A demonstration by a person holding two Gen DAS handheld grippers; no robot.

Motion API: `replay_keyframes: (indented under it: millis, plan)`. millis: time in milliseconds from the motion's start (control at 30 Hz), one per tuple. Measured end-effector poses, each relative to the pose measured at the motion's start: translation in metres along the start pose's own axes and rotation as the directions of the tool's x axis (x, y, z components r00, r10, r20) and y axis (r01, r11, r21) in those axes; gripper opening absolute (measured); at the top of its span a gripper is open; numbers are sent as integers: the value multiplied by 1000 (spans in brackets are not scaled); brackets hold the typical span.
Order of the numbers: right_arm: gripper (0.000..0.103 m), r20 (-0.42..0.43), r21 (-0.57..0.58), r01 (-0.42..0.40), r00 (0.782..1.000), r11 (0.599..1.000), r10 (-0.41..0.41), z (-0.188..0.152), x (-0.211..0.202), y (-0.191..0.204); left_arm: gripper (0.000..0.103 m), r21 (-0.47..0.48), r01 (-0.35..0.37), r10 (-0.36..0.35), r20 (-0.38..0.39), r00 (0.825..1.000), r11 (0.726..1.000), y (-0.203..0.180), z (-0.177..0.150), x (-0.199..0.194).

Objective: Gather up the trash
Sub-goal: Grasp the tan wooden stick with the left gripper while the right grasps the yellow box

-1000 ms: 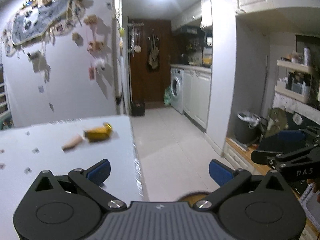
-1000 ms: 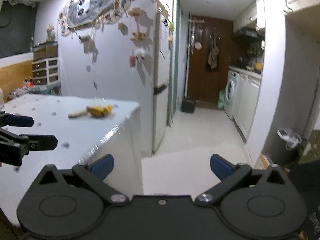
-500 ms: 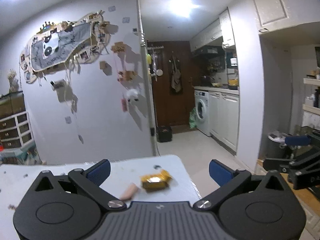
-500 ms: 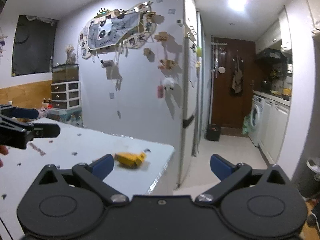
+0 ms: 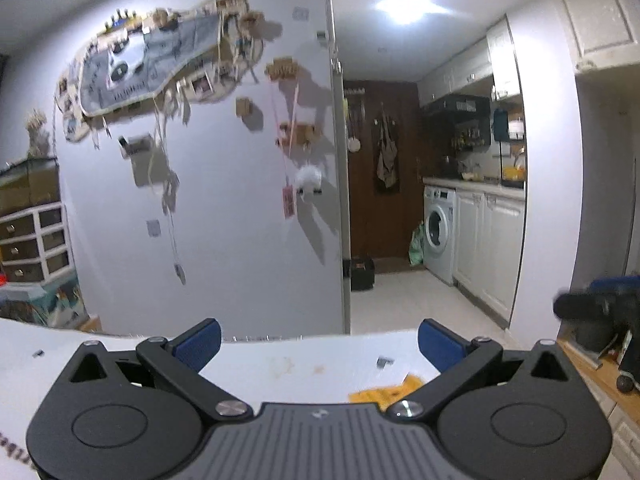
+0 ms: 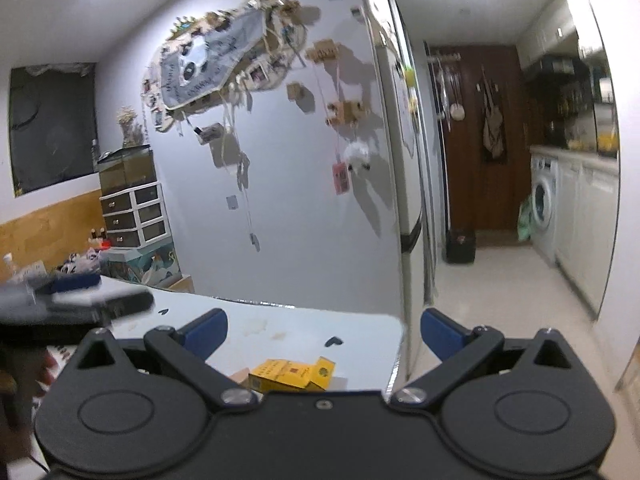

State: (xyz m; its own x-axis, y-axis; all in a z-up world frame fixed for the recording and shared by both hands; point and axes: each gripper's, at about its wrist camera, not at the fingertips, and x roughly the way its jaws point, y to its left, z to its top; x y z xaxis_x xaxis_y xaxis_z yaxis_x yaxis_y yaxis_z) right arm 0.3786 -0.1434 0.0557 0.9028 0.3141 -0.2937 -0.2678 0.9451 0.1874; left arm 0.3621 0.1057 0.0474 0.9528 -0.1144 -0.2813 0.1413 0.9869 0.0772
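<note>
A yellow box (image 6: 290,374) lies near the corner of the white table (image 6: 300,324), just in front of my right gripper (image 6: 323,330), which is open and empty above it. A tan scrap (image 6: 239,376) shows at the box's left side. In the left wrist view the yellow box (image 5: 386,391) lies low and to the right, partly hidden by my left gripper (image 5: 318,344), which is open and empty over the table (image 5: 300,364). The left gripper (image 6: 92,300) also shows blurred in the right wrist view, and the right gripper (image 5: 596,306) blurred at the left view's right edge.
A white wall with hung decorations (image 5: 160,72) stands behind the table. A fridge (image 6: 404,200) stands by the table's corner. A corridor leads to a washing machine (image 5: 438,232), white cabinets and a dark bin (image 5: 592,332). Drawers (image 6: 132,216) stand at left.
Both grippers have moved closer to the table's corner and lower; the yellow box now sits nearer and lower in both views. Both jaws stay open.
</note>
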Motion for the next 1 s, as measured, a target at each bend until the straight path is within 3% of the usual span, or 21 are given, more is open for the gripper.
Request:
replay_keyframes:
  millis: [133, 333, 500, 667, 867, 1000]
  plan:
    - [103, -53, 61, -15, 998, 998, 18, -11, 39, -2, 103, 36, 20, -19, -35, 999, 999, 7, -24, 28]
    - [103, -117, 141, 9, 993, 990, 7, -28, 87, -4, 103, 49, 111, -108, -60, 992, 993, 20, -46, 57]
    - [92, -166, 204, 24, 986, 979, 11, -43, 124, -4, 102, 75, 173, -165, -101, 981, 982, 23, -60, 72]
    - [77, -202, 300, 53, 979, 953, 9, -55, 151, -6, 81, 127, 219, -195, -179, 964, 967, 18, -77, 90]
    - [62, -236, 423, 91, 972, 902, 13, -71, 171, -17, 70, 185, 266, -217, -247, 944, 946, 12, -93, 107]
    - [57, -241, 432, 108, 970, 895, 0, -79, 176, -18, 63, 204, 265, -204, -276, 939, 942, 13, -99, 120]
